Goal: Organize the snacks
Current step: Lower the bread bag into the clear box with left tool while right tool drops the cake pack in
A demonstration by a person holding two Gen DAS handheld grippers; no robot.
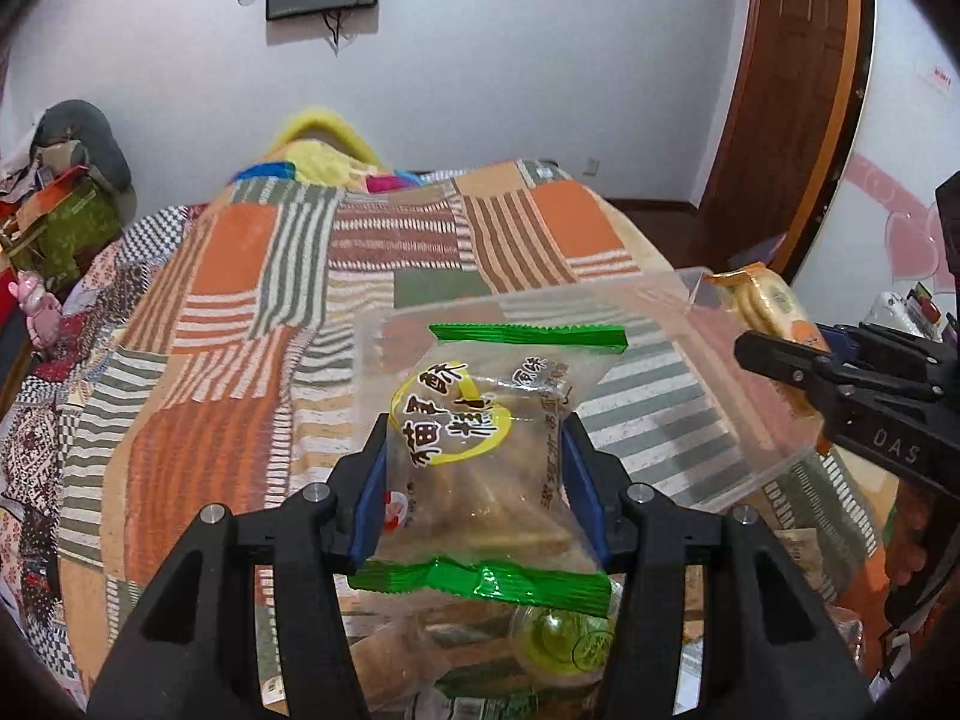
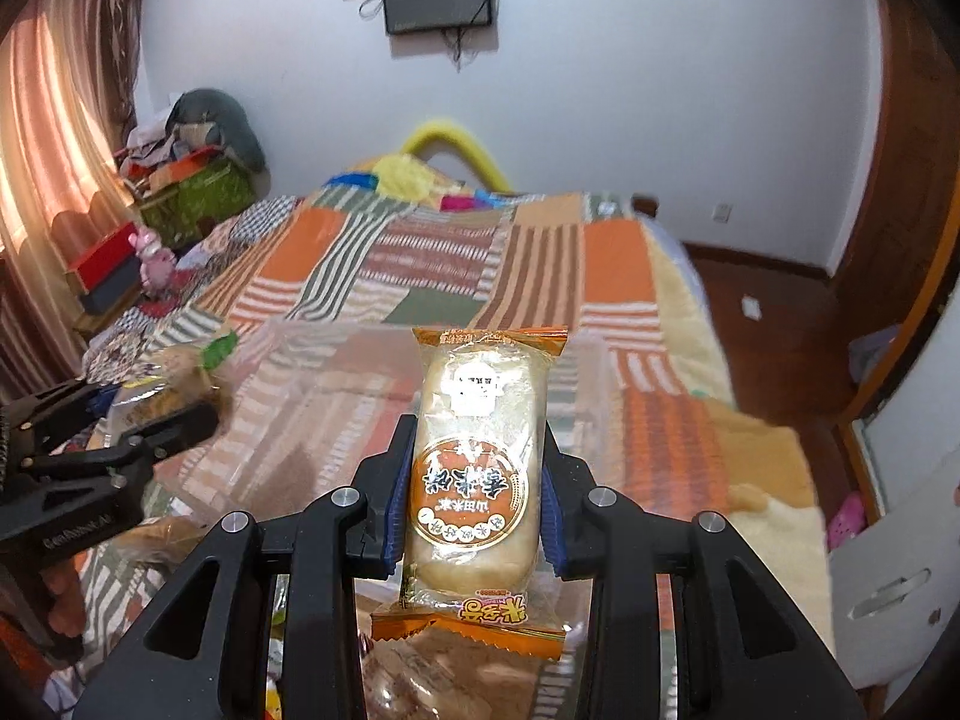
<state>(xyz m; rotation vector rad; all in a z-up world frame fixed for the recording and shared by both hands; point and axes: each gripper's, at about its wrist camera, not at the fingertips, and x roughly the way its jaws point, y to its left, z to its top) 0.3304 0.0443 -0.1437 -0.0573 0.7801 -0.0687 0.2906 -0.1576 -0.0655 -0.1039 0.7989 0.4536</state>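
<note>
My left gripper is shut on a clear snack packet with green ends, held above the near edge of a clear plastic box on the bed. My right gripper is shut on a snack packet with orange ends, held over the same clear box. In the left wrist view the right gripper and its orange packet show at the right. In the right wrist view the left gripper and its green-ended packet show at the left.
A patchwork bedspread covers the bed. More loose snacks, among them a green jelly cup, lie below the left gripper. Bags and boxes stand left of the bed. A wooden door is at the right.
</note>
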